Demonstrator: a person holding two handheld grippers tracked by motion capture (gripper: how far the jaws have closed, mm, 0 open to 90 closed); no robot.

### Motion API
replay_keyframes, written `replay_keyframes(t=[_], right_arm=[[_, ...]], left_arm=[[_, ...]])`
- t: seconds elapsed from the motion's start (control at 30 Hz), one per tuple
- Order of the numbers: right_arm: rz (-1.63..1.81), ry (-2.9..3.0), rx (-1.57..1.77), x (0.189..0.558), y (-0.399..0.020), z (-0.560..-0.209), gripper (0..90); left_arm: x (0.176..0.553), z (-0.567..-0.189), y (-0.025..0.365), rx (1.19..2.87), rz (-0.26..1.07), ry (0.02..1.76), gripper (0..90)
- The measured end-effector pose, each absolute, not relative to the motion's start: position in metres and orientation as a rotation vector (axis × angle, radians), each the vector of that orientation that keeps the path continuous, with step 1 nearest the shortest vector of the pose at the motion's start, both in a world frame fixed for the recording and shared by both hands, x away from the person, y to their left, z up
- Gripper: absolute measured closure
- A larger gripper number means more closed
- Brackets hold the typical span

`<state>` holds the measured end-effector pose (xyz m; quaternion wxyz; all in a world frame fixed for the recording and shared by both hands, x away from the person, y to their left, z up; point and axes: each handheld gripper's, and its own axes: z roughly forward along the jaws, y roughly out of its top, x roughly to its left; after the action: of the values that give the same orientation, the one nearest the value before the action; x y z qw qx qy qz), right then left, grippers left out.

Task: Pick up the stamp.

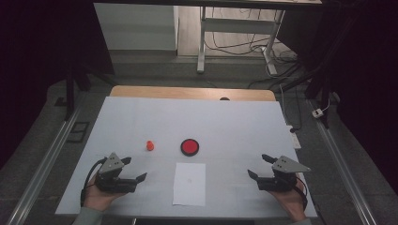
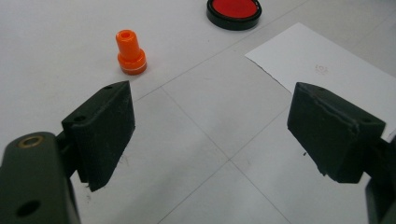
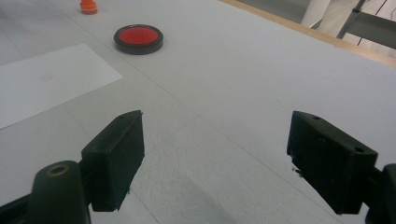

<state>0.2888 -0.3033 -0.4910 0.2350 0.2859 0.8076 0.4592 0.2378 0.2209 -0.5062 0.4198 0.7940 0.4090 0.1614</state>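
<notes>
A small orange stamp (image 1: 149, 146) (image 2: 130, 52) stands upright on the white table, left of a round red ink pad in a black case (image 1: 189, 146) (image 2: 234, 10) (image 3: 138, 38). A white sheet of paper (image 1: 189, 183) (image 2: 322, 65) (image 3: 46, 79) lies in front of the pad, with a faint mark on it. My left gripper (image 1: 133, 169) (image 2: 212, 135) rests open near the front left, below the stamp, nothing between its jaws. Over at the front right, my right gripper (image 1: 259, 166) (image 3: 215, 158) also stands open and empty. The orange stamp (image 3: 88, 6) shows at the far left of the right gripper view.
The white table cover (image 1: 187, 117) ends at a wooden edge (image 1: 192, 93) at the back. Beyond it stand a desk frame (image 1: 234, 33) and loose cables on the floor. Metal rails (image 1: 42, 164) run along both sides.
</notes>
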Motion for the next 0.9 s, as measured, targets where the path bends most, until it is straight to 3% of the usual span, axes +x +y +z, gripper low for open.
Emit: replay_keyframes(t=[0.9], right_arm=[[1.258, 2.258, 0.77, 0.291, -0.297, -0.495, 25.3]], left_arm=[[0.238, -0.507, 0.219, 2.009, 0.406, 0.983, 16.4]])
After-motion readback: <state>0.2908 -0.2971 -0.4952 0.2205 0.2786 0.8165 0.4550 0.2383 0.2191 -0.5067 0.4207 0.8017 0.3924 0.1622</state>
